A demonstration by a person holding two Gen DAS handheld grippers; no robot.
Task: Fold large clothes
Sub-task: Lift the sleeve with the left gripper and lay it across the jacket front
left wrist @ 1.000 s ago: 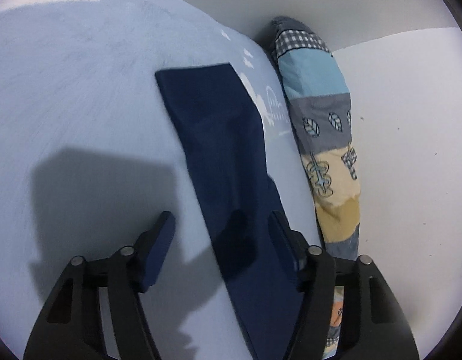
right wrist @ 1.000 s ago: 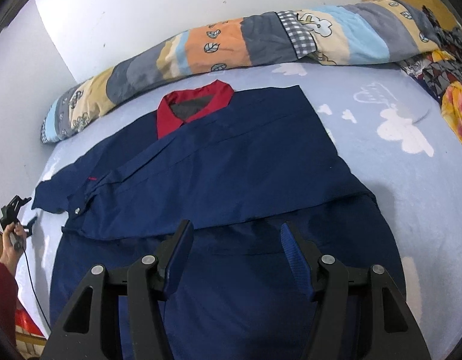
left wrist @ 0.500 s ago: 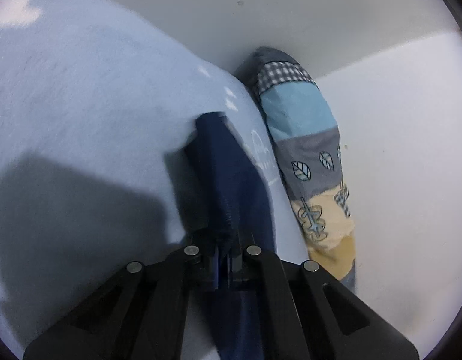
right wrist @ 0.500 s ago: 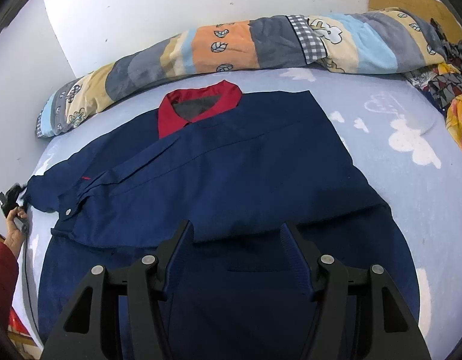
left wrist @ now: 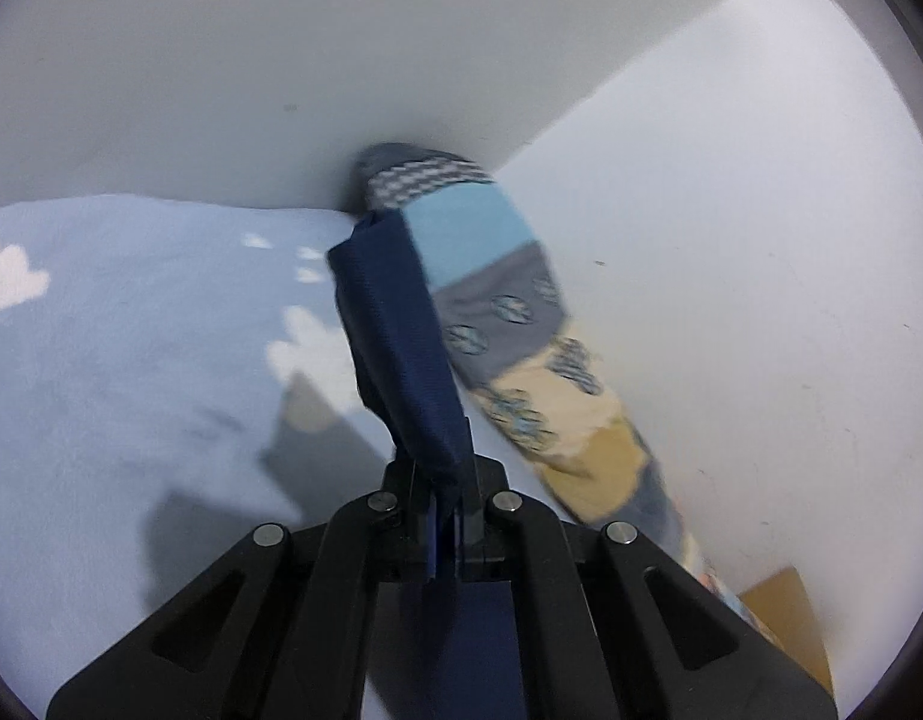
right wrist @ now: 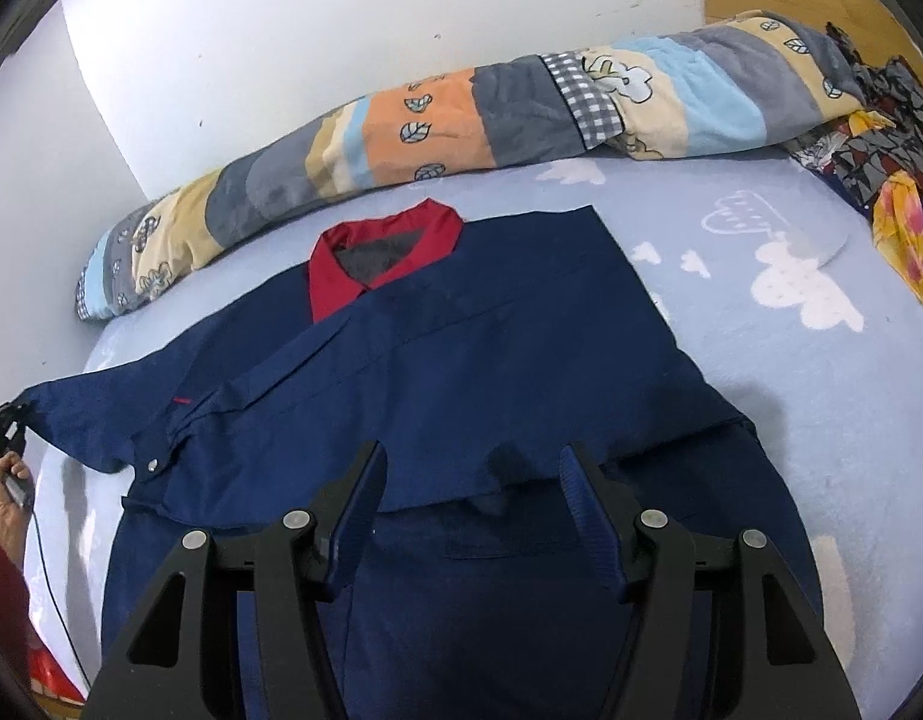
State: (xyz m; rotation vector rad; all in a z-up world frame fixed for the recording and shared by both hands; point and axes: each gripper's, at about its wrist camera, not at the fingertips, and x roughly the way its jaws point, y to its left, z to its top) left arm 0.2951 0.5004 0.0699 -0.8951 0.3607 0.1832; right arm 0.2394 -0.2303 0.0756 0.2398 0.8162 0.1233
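A large navy shirt [right wrist: 461, 372] with a red collar [right wrist: 365, 252] lies spread on the light blue bed sheet [right wrist: 761, 372]. One side is folded across its body. My left gripper [left wrist: 443, 486] is shut on the end of the navy sleeve [left wrist: 395, 336] and holds it lifted off the sheet. In the right wrist view that gripper [right wrist: 2, 432] shows small at the far left, with the sleeve [right wrist: 71, 414] stretched toward it. My right gripper [right wrist: 470, 468] hovers open over the shirt's lower half, with nothing between its fingers.
A rolled patchwork quilt [right wrist: 461, 120] lies along the white wall [right wrist: 281, 30] behind the shirt and also shows as the quilt [left wrist: 503, 300] in the left wrist view. Patterned cloth [right wrist: 881, 156] is piled at the far right. A person's hand and red sleeve [right wrist: 5, 516] are at the left edge.
My left gripper closed on the navy sleeve and lifted it off the sheet, tilting upward toward the wall. My right gripper stayed open over the shirt.
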